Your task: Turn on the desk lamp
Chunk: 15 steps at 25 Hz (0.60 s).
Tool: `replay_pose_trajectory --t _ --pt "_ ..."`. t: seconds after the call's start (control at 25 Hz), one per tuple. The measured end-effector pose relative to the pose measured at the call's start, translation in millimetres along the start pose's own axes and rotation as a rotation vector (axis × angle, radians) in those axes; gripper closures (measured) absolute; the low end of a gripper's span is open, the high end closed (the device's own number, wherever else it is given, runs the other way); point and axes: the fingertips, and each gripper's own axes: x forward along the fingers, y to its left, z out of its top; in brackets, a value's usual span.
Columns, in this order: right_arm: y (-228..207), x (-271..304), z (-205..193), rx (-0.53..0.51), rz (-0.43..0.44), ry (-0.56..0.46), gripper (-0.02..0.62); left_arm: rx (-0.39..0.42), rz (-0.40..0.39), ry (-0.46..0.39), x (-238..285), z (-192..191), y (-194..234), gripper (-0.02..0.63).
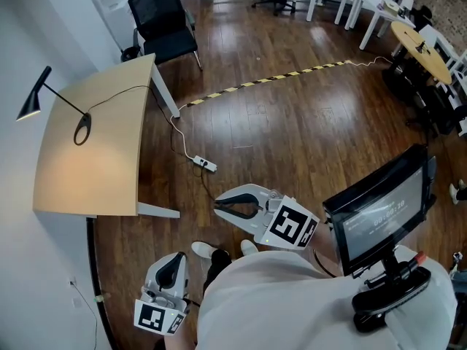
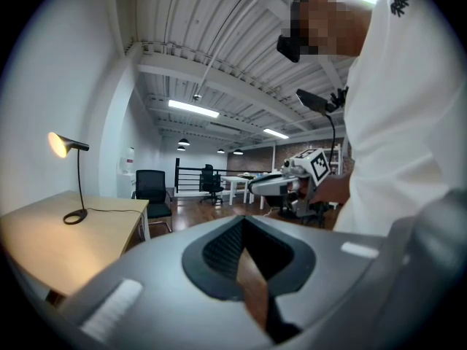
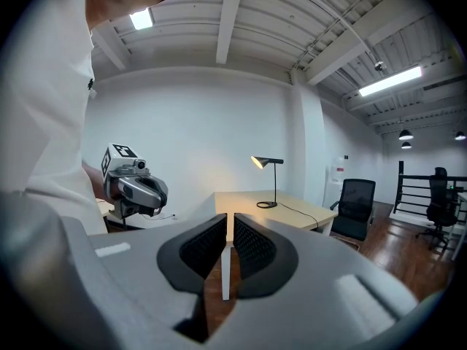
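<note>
The black desk lamp [image 1: 33, 100] stands at the far left of the pale wooden desk [image 1: 109, 130], its ring base [image 1: 82, 127] trailing a cord. Its shade glows in the left gripper view [image 2: 67, 146] and in the right gripper view [image 3: 266, 161], and warm light falls on the desktop. Both grippers are well away from the desk, over the floor close to the person's body. My left gripper [image 1: 174, 262] is low at the bottom left, shut and holding nothing. My right gripper [image 1: 219, 207] points toward the desk, pads nearly touching, with nothing between them.
A black office chair [image 1: 164, 24] stands behind the desk. A white power strip [image 1: 206, 164] and its cable lie on the wooden floor by the desk leg. Striped tape [image 1: 277, 79] crosses the floor. A screen on a stand [image 1: 379, 214] sits at my right.
</note>
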Motion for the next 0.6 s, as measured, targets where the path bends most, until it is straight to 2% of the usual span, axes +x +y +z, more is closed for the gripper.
replay_pose_trajectory --t 0.6 --pt "-1 18 5 -0.017 0.029 0.029 0.565 -0.008 0.016 0.003 -6 4 15 0.591"
